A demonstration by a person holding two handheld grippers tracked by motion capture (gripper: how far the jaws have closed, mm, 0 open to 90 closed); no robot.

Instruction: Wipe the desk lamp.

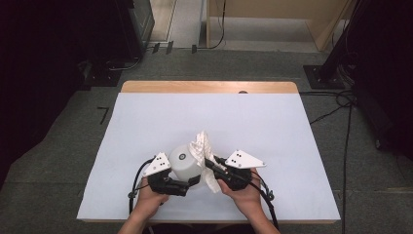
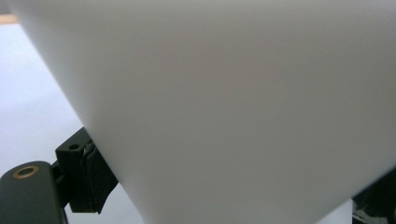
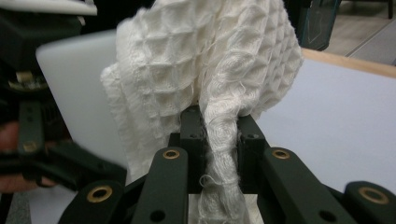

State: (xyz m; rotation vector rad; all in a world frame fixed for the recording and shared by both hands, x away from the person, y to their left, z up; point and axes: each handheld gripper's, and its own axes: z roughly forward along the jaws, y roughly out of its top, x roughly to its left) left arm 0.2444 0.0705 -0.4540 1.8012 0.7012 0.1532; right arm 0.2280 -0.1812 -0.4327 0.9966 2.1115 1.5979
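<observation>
Near the front edge of the desk (image 1: 146,112), a white container (image 1: 185,163) is clamped by the left tongs (image 1: 191,183), and a white waffle cloth (image 3: 205,70) is pinched by the right tongs (image 3: 219,135) against its side. The cloth is gripped only by a narrow twisted fold, so it could be pulled out. The smooth container could be turned or slipped if it is rubbed too hard.

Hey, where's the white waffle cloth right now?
In the high view the white waffle cloth is near the table's front edge, pinched in the right gripper and pressed against the right side of the white container held by the left gripper.
</observation>
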